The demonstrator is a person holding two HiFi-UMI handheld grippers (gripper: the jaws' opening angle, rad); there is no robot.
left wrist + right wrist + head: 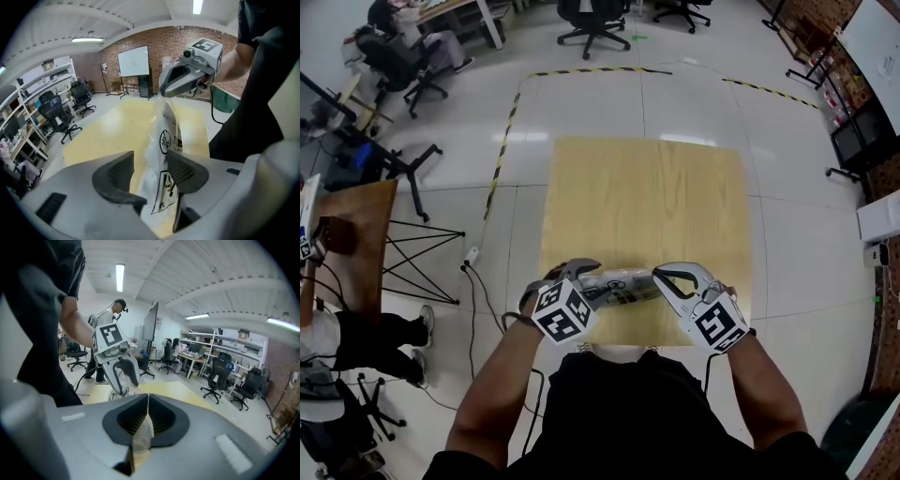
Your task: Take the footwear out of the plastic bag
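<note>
A clear plastic bag [623, 284] with black printed warning marks is stretched between my two grippers, just above the near edge of a wooden board [647, 187]. My left gripper [581, 274] is open; in the left gripper view the bag [168, 133] hangs between the spread jaws and lies against the right pad [185, 171] only. My right gripper [662, 279] is shut on the bag's other end; a pinched fold of film [140, 434] shows between its closed pads. I cannot make out the footwear inside the bag.
The board lies on a glossy white floor. A wooden desk [356, 225] with a wire frame stands at the left, with a cable [473, 272] on the floor beside it. Office chairs [403, 66] and yellow-black floor tape [502, 150] lie farther off.
</note>
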